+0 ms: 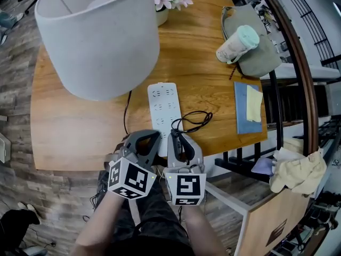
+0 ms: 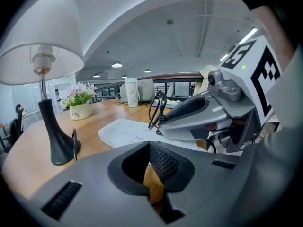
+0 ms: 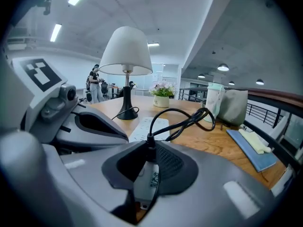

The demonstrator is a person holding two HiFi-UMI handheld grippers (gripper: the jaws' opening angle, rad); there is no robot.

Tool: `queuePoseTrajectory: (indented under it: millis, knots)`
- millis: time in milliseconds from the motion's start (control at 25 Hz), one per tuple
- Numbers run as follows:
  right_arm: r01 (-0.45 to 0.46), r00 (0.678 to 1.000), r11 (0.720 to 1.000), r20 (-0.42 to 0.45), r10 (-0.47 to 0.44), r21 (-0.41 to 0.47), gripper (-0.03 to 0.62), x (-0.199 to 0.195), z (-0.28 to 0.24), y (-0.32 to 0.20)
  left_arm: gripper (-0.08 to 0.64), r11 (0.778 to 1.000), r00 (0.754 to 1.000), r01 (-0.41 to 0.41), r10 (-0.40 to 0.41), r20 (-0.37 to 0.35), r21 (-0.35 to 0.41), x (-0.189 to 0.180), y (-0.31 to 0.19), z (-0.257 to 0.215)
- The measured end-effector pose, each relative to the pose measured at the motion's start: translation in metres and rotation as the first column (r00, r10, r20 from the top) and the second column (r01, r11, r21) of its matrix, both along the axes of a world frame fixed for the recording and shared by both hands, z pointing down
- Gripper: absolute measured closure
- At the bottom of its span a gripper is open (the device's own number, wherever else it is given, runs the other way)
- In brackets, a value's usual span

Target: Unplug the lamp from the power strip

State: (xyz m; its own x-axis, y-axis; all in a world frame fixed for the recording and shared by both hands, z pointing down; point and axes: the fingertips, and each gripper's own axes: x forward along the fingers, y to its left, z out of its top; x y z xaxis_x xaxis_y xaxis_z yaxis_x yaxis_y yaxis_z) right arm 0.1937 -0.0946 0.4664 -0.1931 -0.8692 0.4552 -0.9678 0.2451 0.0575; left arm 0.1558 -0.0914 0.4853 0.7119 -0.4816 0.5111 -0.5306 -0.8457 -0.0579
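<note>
The lamp [image 1: 98, 36] with a wide white shade stands at the table's far left. A white power strip [image 1: 164, 108] lies just right of it, running toward me. My right gripper [image 1: 180, 140] is at the strip's near right corner, shut on the lamp's pale plug [image 3: 147, 183]. From the plug the black cord [image 3: 189, 119] loops up and forward over the wood. The strip [image 3: 149, 124] lies ahead of the jaws, apart from the plug. My left gripper [image 1: 143, 140] hovers beside it over the strip's near end, shut with nothing between its jaws.
A potted flower [image 1: 165, 4] stands behind the lamp. A grey bag [image 1: 261, 57] with a cup [image 1: 238, 43] on it and a blue notebook [image 1: 248, 108] lie at the right. The table's near edge is under the grippers. A railing [image 1: 298, 89] runs along the right.
</note>
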Motion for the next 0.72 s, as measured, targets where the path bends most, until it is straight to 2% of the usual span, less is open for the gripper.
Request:
queuePoseTrajectory:
  millis: [120, 280, 360, 440, 640, 720]
  knots:
    - [-0.009, 0.995, 1.0, 0.102, 0.012, -0.026, 0.522, 0.006, 0.002, 0.001, 0.563, 1.0, 1.0, -0.007, 0.007, -0.003, -0.003, 0.001, 0.0, 0.0]
    - [-0.035, 0.958, 0.997, 0.28, 0.054, -0.07, 0.523, 0.015, 0.001, -0.001, 0.563, 1.0, 1.0, 0.001, -0.001, -0.014, -0.015, 0.0, -0.001, -0.001]
    - [-0.041, 0.948, 0.996, 0.311, 0.064, -0.081, 0.523, 0.016, 0.001, -0.001, 0.565, 1.0, 1.0, 0.001, -0.001, -0.007, -0.015, 0.001, -0.002, -0.001]
    - [-0.042, 0.956, 0.996, 0.287, 0.063, -0.079, 0.523, 0.015, 0.001, -0.001, 0.565, 1.0, 1.0, -0.002, 0.002, 0.003, -0.017, 0.001, -0.002, 0.001]
    - [-0.019, 0.999, 0.999, 0.049, 0.02, -0.032, 0.523, 0.005, 0.001, 0.001, 0.565, 1.0, 1.0, 0.001, -0.001, 0.009, -0.018, 0.001, -0.001, 0.001]
    - [-0.007, 1.0, 1.0, 0.008, 0.008, -0.031, 0.523, 0.002, 0.001, 0.001, 0.565, 1.0, 1.0, 0.004, -0.004, 0.009, -0.018, 0.001, -0.002, 0.001]
